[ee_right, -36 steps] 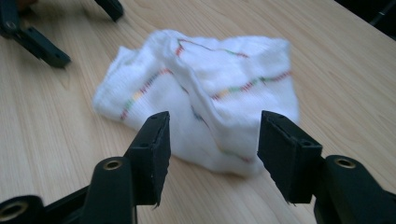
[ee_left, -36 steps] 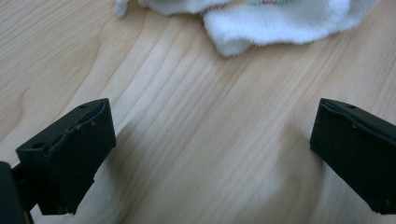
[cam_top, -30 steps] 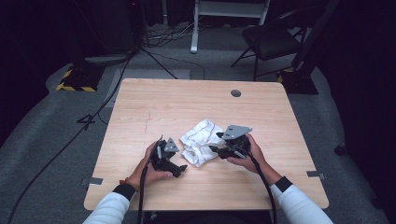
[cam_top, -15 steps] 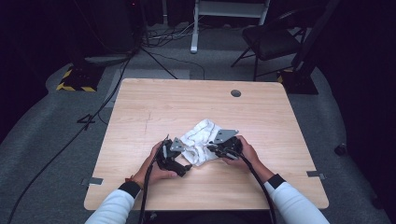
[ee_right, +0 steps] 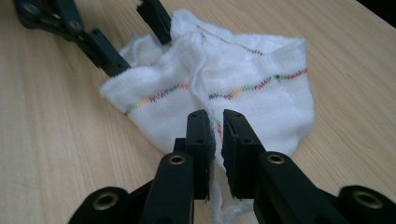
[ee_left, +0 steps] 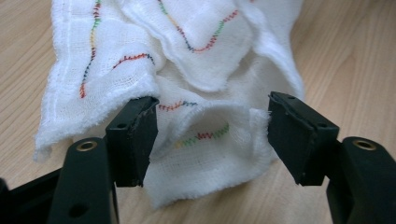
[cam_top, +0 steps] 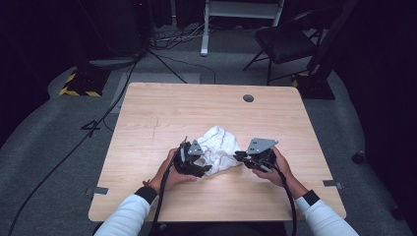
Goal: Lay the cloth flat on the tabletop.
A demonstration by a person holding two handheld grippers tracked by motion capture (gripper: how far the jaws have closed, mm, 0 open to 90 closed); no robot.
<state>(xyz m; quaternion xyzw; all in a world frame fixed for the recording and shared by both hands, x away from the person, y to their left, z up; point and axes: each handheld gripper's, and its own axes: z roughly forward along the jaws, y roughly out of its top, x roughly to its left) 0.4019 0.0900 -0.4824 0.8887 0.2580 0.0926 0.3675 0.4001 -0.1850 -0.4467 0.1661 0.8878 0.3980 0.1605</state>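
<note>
In the high view, a crumpled white muslin cloth [cam_top: 216,147] lies on the wooden table [cam_top: 162,108], a little toward the person's side of its middle. Its bunched mass runs roughly from the near left to the far right, with no clear long axis. The left gripper [cam_top: 196,164] sits at the cloth's near-left edge and the right gripper [cam_top: 242,157] at its right edge. The grippers' bodies and the person's hands cover both sets of jaws, so their stance is hard to judge from above.

In the left gripper view, the jaws stand apart and have just been closing. A fold of the cloth [ee_left: 205,93] lies between them; the left pad touches it, while the right pad stands clear. Multicoloured zigzag stitching runs along the hems, a detail too small to read from above. The cloth's top edge is cut off.

In the right gripper view, the jaws are nearly together, pinching a thin edge of the cloth [ee_right: 243,88], with a frayed strand hanging below. The cloth spreads away like a fan, and the left gripper [ee_right: 140,42] shows at its far side, one jaw buried in the folds.
</note>
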